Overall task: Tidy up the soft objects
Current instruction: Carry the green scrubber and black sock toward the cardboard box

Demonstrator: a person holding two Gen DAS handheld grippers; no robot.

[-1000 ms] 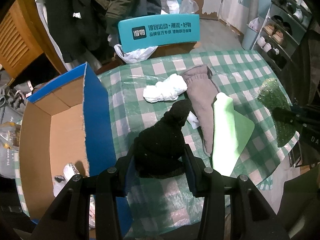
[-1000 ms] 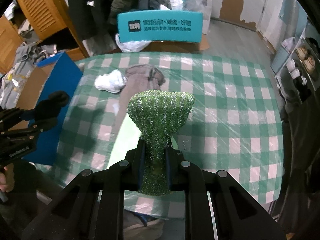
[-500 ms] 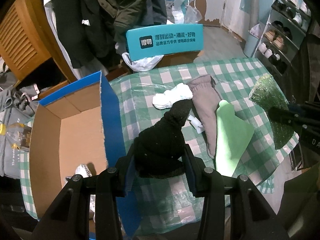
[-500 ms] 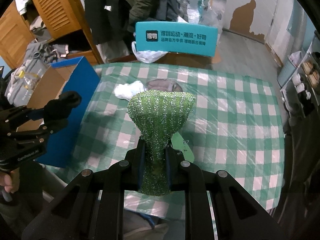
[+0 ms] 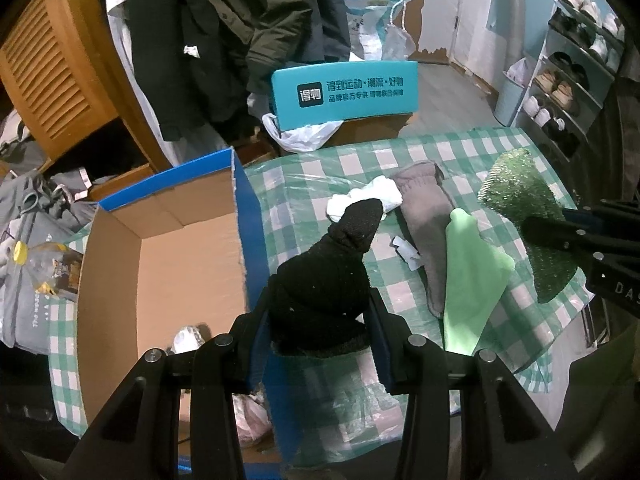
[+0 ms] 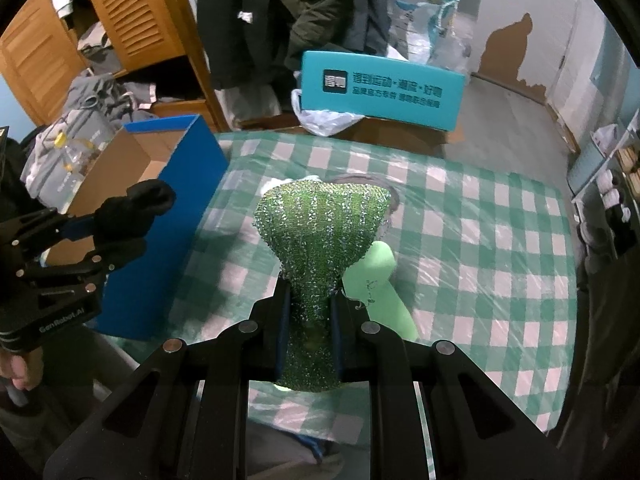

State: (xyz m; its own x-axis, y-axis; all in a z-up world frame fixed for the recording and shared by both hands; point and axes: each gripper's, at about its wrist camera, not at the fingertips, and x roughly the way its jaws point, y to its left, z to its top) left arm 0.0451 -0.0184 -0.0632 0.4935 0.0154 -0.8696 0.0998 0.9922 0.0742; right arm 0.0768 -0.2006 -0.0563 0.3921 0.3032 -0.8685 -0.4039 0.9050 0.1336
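place: a lived-in home room | evidence: dark coats [image 5: 240, 40] are hung beyond the claw | a louvred wooden cabinet [image 5: 52, 80] is seen far left | a shoe rack [image 5: 568, 80] is filled far right | a checked tablecloth [image 6: 480, 240] is spread below

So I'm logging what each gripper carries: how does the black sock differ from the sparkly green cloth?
The black sock is dark, matte and bunched thick, so the left gripper grips it wide. The sparkly green cloth glitters, fans out above a thin pinched neck, and the right gripper closes nearly shut on it. Both are soft and lifted clear of the checked tablecloth.
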